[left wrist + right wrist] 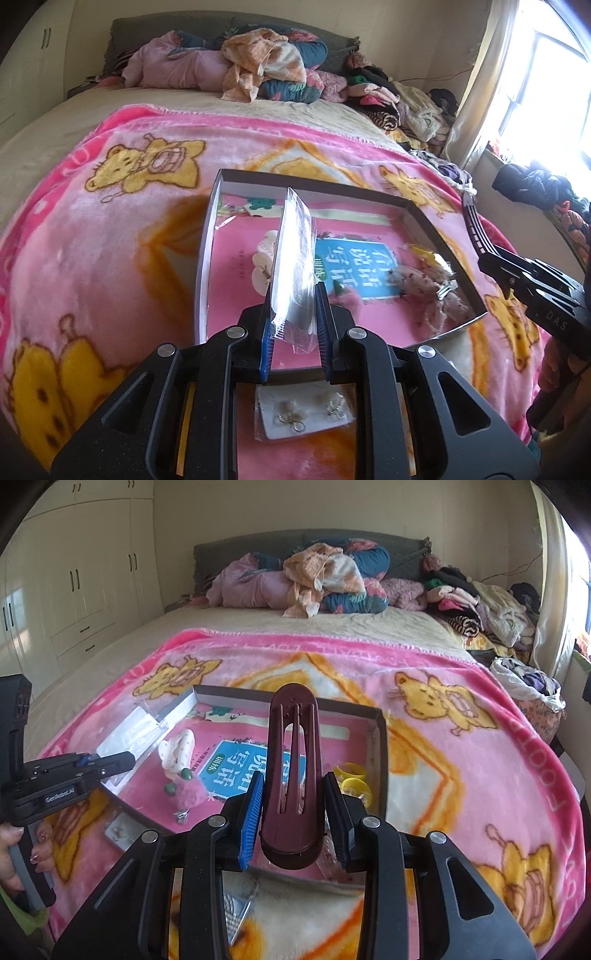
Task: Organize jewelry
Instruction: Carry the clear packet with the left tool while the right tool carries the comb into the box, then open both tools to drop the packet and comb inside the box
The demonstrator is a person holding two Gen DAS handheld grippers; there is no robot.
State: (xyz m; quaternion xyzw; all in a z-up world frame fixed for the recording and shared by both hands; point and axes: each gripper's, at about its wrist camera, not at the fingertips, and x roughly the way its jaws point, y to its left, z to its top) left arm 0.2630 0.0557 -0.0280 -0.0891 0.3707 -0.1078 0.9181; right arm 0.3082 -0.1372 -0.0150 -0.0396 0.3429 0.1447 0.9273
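My left gripper [293, 332] is shut on a clear plastic jewelry packet [295, 251], which stands upright over the near edge of a shallow box [314, 188] with a pink printed bottom. My right gripper [293, 812] is shut on a long maroon hair clip [291, 753], held above the same box [380, 738]. The right wrist view also shows the left gripper [123, 761] with the packet [129, 727] over the box's left wall. In the box lie a white hair clip [177, 749], a pink pompom [192, 794] and yellow rings [354, 779].
The box lies on a pink bear-print blanket [92, 240] on a bed. A packet of earrings [306, 413] rests on the blanket just before the box, and another small packet [122, 830] lies at its near left corner. Piled clothes [325, 576] fill the bed's far end.
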